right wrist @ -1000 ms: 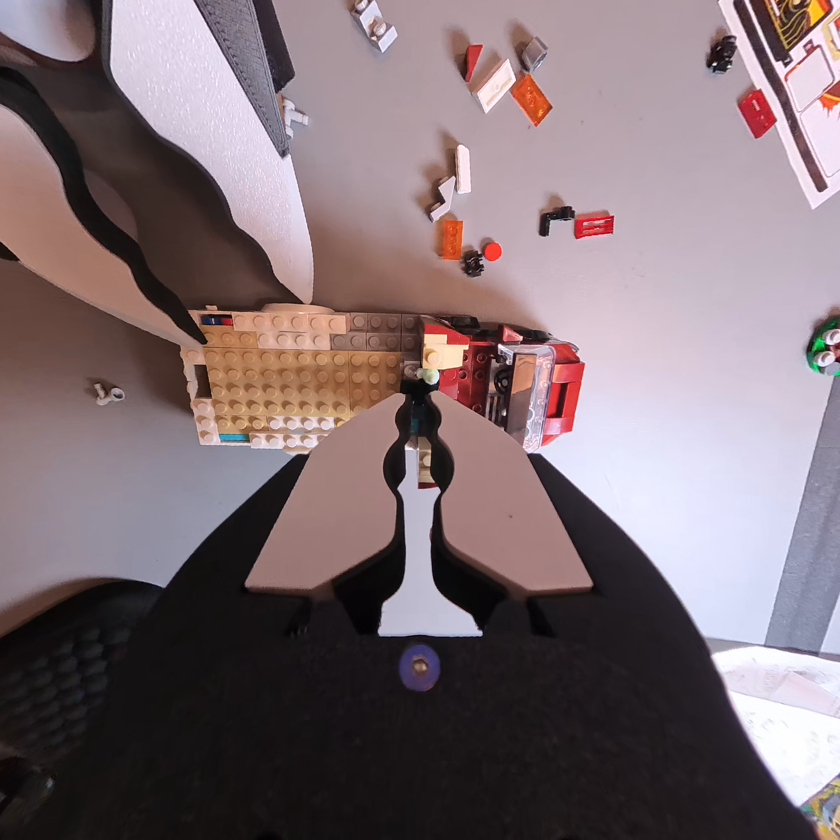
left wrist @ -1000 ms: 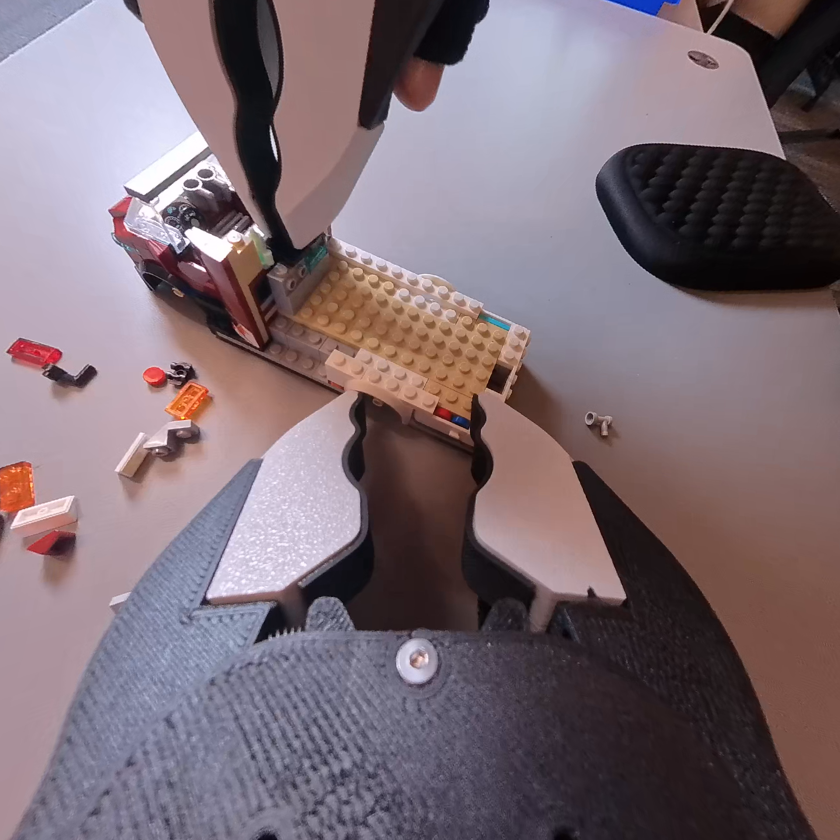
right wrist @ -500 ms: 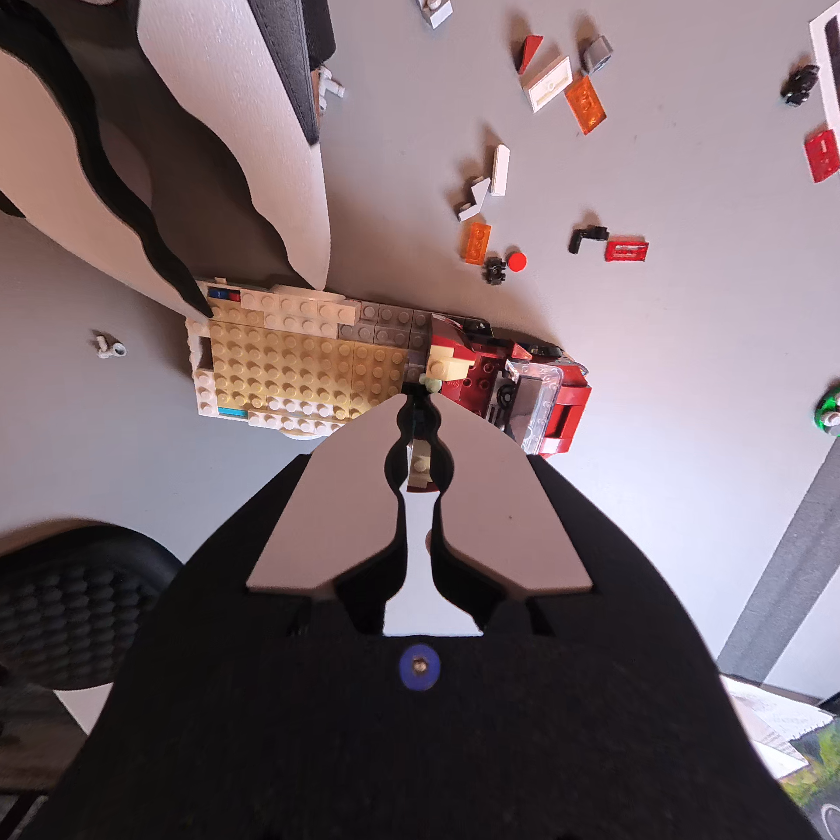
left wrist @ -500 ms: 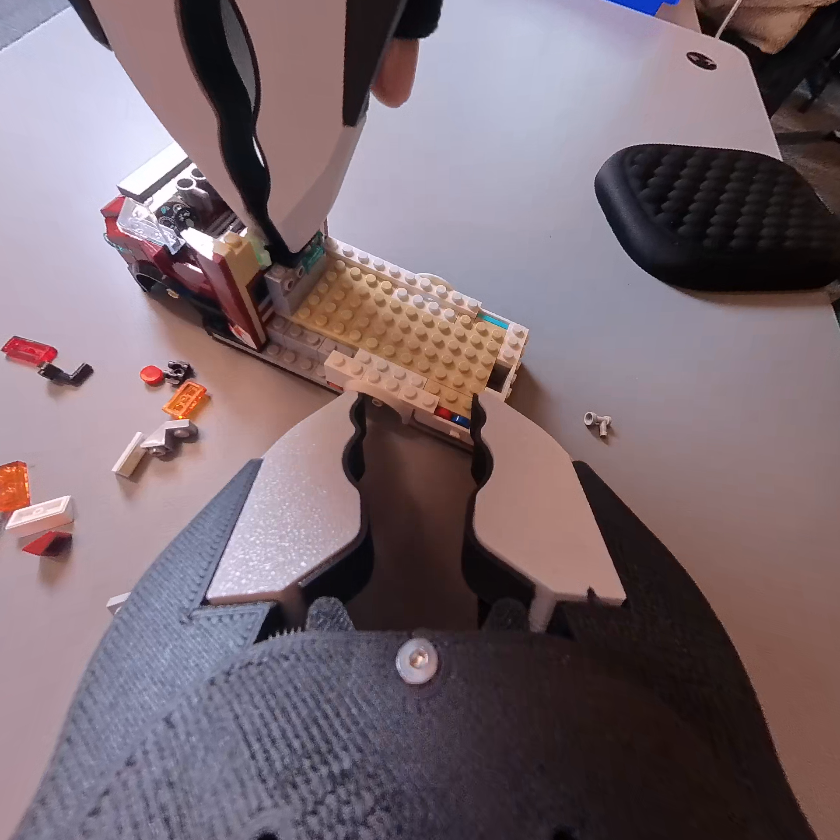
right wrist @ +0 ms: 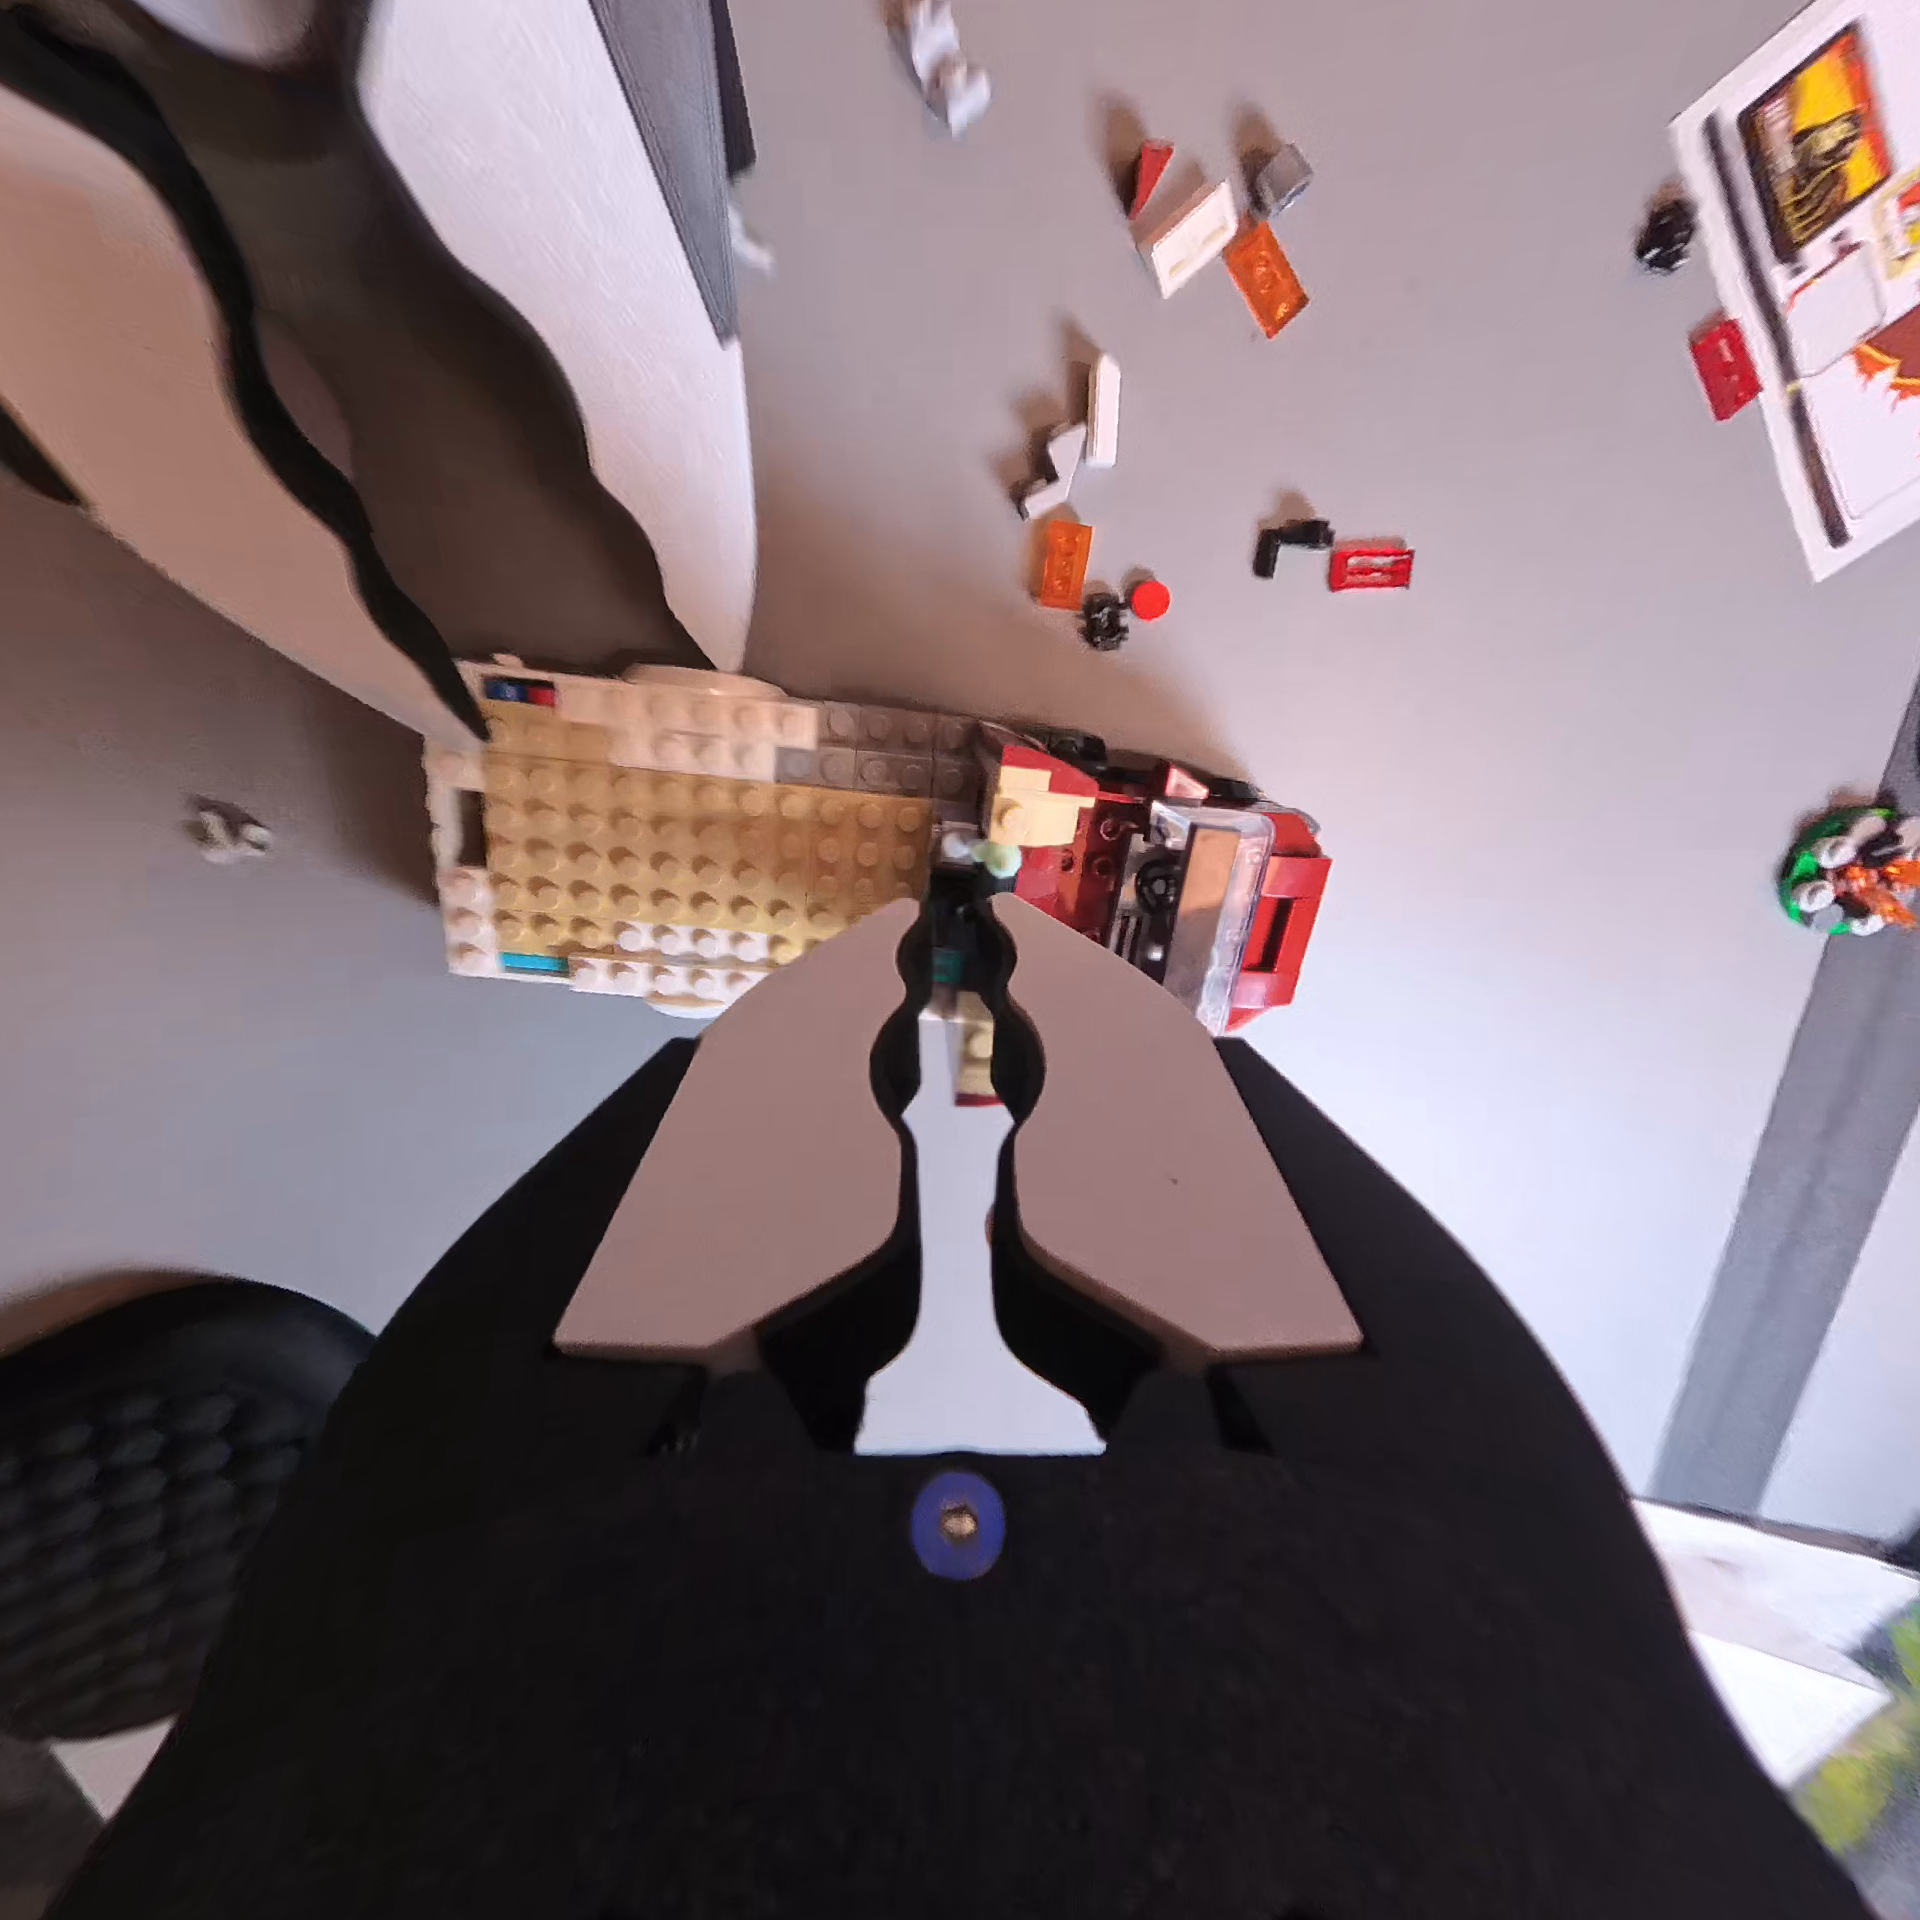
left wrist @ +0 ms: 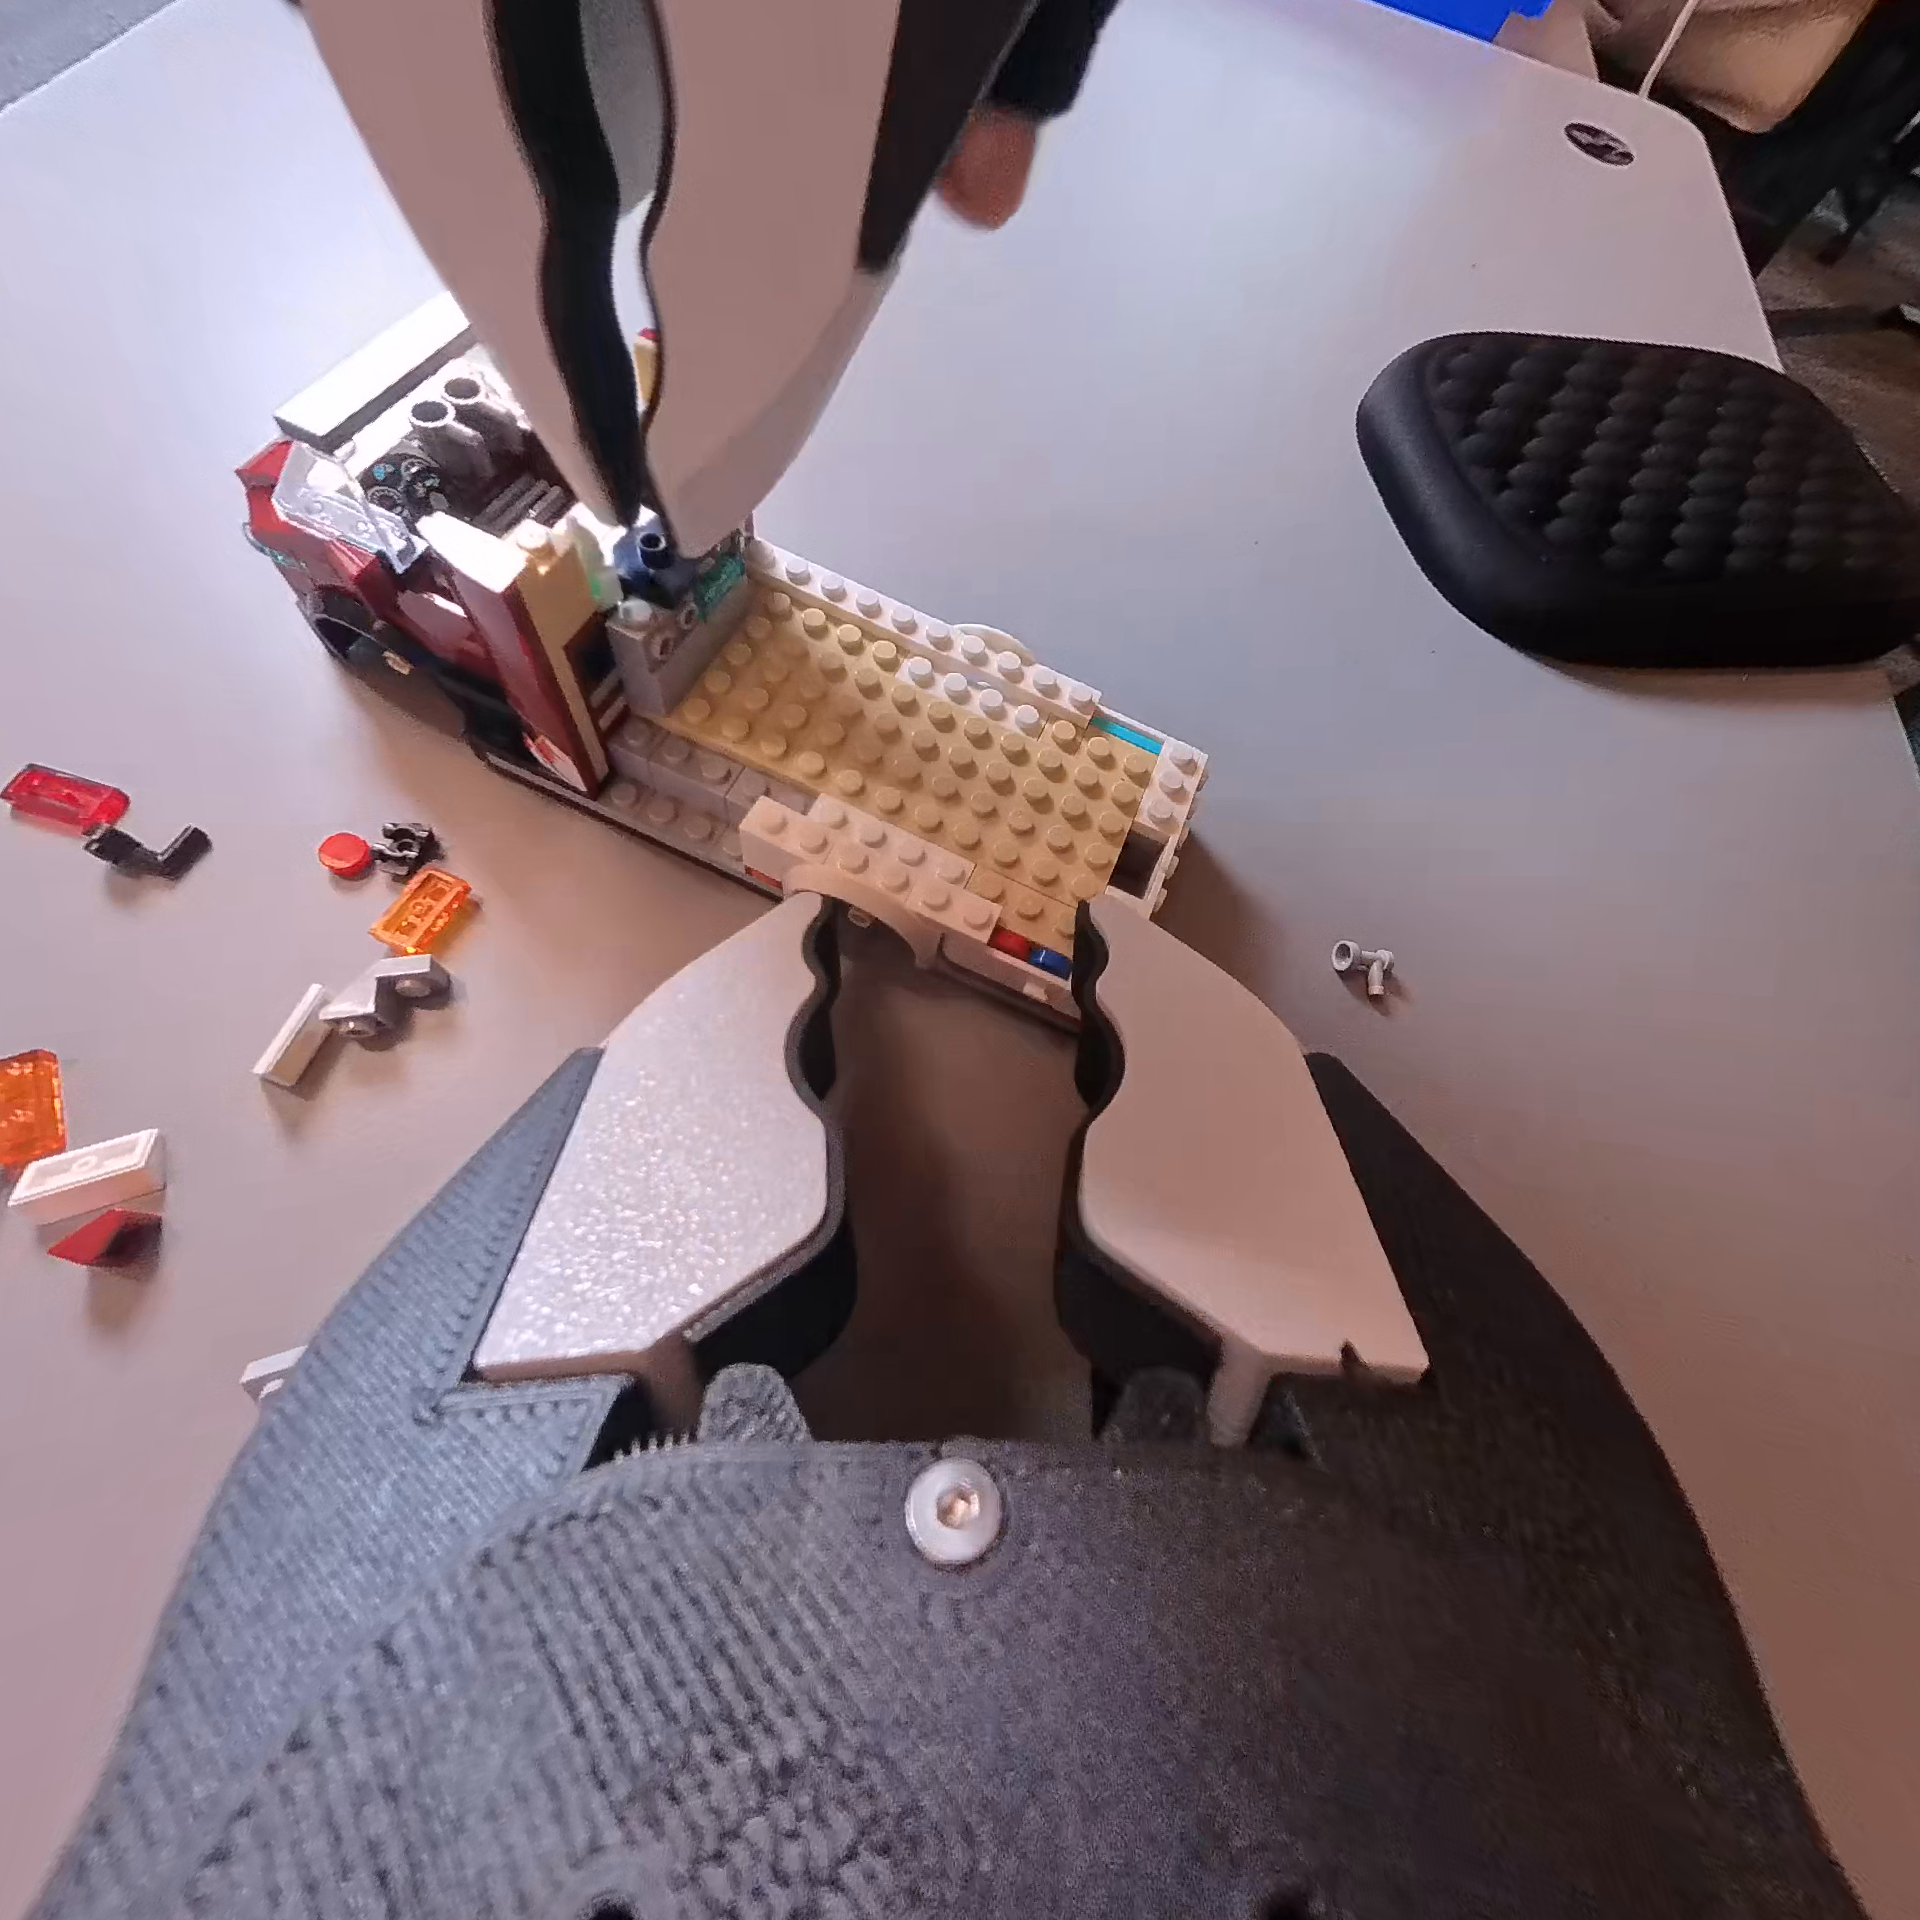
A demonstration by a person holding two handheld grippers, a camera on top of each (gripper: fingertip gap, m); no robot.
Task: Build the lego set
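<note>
A lego truck (left wrist: 894,727) with a dark red cab and a tan studded bed stands on the grey table; it also shows in the right wrist view (right wrist: 686,842). My left gripper (left wrist: 951,920) is open, its fingertips (left wrist: 800,925) at the white side edge near the truck's rear, astride the wheel arch. My right gripper (right wrist: 956,920) comes down from above, also seen in the left wrist view (left wrist: 646,535). It is shut on a small dark blue piece (left wrist: 649,556) that sits on top of the grey block (left wrist: 665,644) just behind the cab.
Loose red, orange, white, grey and black pieces (left wrist: 416,909) lie left of the truck. A small grey piece (left wrist: 1361,961) lies to its right. A black mesh pad (left wrist: 1662,499) is at the right table edge. A printed booklet (right wrist: 1818,312) lies far right. Tip to tip, the grippers are about 8 cm apart.
My right gripper has tilted and lifted slightly, so the dark blue piece now shows between its tips above the grey block. The left gripper and the truck have stayed put.
</note>
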